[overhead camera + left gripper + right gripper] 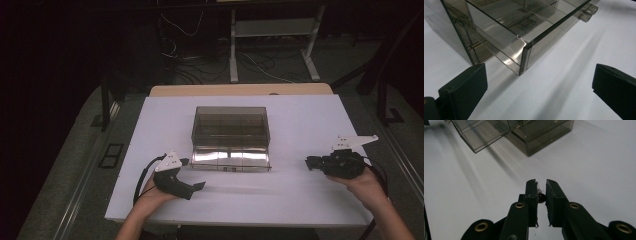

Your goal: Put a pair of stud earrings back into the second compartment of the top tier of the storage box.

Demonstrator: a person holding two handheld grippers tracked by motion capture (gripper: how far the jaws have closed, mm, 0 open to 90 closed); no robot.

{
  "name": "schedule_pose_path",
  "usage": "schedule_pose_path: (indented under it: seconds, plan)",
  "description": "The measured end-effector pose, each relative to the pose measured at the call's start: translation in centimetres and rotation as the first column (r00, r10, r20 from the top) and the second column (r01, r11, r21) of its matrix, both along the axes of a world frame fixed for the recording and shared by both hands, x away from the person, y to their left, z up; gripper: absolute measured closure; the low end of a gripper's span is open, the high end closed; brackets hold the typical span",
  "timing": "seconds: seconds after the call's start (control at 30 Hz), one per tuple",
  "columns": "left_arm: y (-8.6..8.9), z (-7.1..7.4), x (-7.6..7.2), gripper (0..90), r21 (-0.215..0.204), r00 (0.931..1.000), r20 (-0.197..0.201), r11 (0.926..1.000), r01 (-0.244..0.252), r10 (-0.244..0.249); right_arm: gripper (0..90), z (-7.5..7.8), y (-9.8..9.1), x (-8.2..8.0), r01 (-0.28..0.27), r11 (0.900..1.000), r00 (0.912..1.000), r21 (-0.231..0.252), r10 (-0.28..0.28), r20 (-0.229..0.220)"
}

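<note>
A smoky clear plastic drawer box (230, 122) stands mid-table, its drawer (231, 158) pulled out toward me. In the left gripper view the drawer's near corner (524, 58) sits just ahead of the jaws, and the divided compartments I can see hold nothing. My left gripper (194, 174) rests on the table by the drawer's left front, open (539, 73), with nothing between the pads. My right gripper (309, 162) hovers off to the box's right. In its own view the right gripper (541, 183) is shut on a small dark part (541, 197) with thin wire leads.
The white table (300, 200) has bare surface on both sides of the box (541, 135) and along the front edge. Beyond the table are a dark floor, loose cables (200, 62) and a white stand's legs (310, 60).
</note>
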State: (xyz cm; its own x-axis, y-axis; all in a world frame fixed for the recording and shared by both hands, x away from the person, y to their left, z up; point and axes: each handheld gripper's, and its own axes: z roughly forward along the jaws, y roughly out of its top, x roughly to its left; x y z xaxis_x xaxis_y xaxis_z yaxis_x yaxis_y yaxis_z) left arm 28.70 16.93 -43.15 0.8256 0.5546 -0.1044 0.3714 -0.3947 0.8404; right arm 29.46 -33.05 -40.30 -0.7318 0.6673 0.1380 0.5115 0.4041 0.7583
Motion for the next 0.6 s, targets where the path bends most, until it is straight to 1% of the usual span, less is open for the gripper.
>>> schedule_pose_path:
  seconds: [0.17,0.3,0.5,0.6]
  plan:
    - [0.1,0.0,0.0,0.0,-0.002,1.0000,0.001,1.0000,-0.004,0.004,79.0,0.3,0.5,0.1,-0.010,0.9999,0.9999,0.009,0.010,-0.005]
    - [0.1,0.0,-0.1,0.0,-0.005,1.0000,-0.002,1.0000,-0.006,0.006,79.0,0.7,1.0,0.2,-0.027,0.9996,0.9996,0.003,0.027,0.007]
    - [0.0,0.0,0.0,0.0,-0.002,0.9999,-0.009,1.0000,-0.007,0.007,79.0,1.2,1.7,0.4,-0.044,0.9990,0.9989,0.004,0.044,0.012]
    - [-0.1,0.1,-0.1,0.0,-0.003,0.9999,-0.010,1.0000,-0.008,0.008,79.0,1.4,2.0,0.6,-0.062,0.9981,0.9980,0.005,0.062,0.012]
